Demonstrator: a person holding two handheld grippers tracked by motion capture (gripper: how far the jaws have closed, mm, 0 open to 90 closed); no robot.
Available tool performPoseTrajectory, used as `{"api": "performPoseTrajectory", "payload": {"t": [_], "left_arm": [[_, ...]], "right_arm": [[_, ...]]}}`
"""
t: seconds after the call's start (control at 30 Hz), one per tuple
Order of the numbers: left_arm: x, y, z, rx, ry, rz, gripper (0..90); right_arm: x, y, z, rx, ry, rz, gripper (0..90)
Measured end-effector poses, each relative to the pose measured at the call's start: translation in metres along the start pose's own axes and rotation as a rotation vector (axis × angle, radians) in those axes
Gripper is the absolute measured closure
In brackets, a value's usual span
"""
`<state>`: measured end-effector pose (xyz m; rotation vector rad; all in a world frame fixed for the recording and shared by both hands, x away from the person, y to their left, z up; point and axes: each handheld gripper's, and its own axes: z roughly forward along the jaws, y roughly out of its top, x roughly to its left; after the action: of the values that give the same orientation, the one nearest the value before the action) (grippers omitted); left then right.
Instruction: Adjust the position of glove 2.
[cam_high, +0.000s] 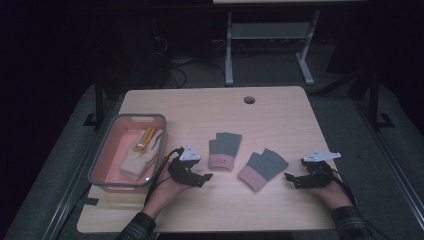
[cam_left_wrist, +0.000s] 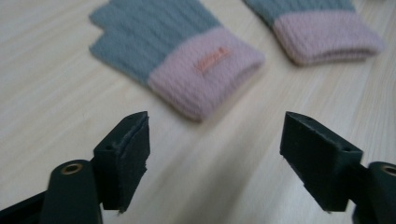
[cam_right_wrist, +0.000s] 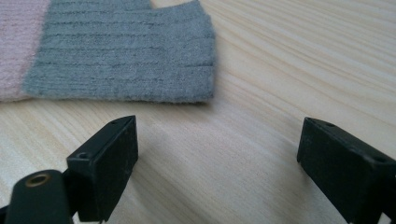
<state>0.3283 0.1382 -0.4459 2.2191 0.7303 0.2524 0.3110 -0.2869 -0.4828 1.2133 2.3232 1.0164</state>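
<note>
Handling: both knit gloves looked light, soft and limp | left glove (cam_high: 224, 150) and right glove (cam_high: 262, 169) lay flat mid-table, apart | left gripper (cam_high: 206, 177) and right gripper (cam_high: 288, 176) hovered beside them, jaws apart, empty | best hold was probably the thicker pink cuff (cam_left_wrist: 205, 70) | grey fabric (cam_right_wrist: 126, 51) would sag.

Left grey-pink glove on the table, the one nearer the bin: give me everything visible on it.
The left glove is knitted, apparently ribbed wool: grey body with short finger stubs, pink cuff bearing a small orange label. It lies flat on the wooden table, cuff toward the person, fingers pointing away. Nothing touches it; the open left hand-held gripper sits just short of the cuff, its jaws apart with nothing between them.
</note>
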Motion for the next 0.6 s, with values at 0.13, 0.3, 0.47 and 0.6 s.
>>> {"api": "performPoseTrajectory", "payload": {"t": [0.13,0.3,0.47,0.6], "left_arm": [[0.004,0.014,0.004,-0.015,-0.024,-0.001,32.0],[0.005,0.034,0.015,-0.030,-0.061,-0.019,49.8],[0.003,0.049,0.035,-0.002,-0.070,-0.008,70.9],[0.001,0.057,0.053,0.008,-0.084,-0.017,83.2]], "right_arm": [[0.000,0.000,0.000,-0.001,0.000,0.000,12.2],[0.000,0.000,0.000,-0.001,-0.001,-0.001,12.2],[0.000,0.000,0.000,-0.001,-0.002,-0.003,12.4],[0.000,0.000,0.000,-0.002,-0.002,-0.001,12.6]]}}
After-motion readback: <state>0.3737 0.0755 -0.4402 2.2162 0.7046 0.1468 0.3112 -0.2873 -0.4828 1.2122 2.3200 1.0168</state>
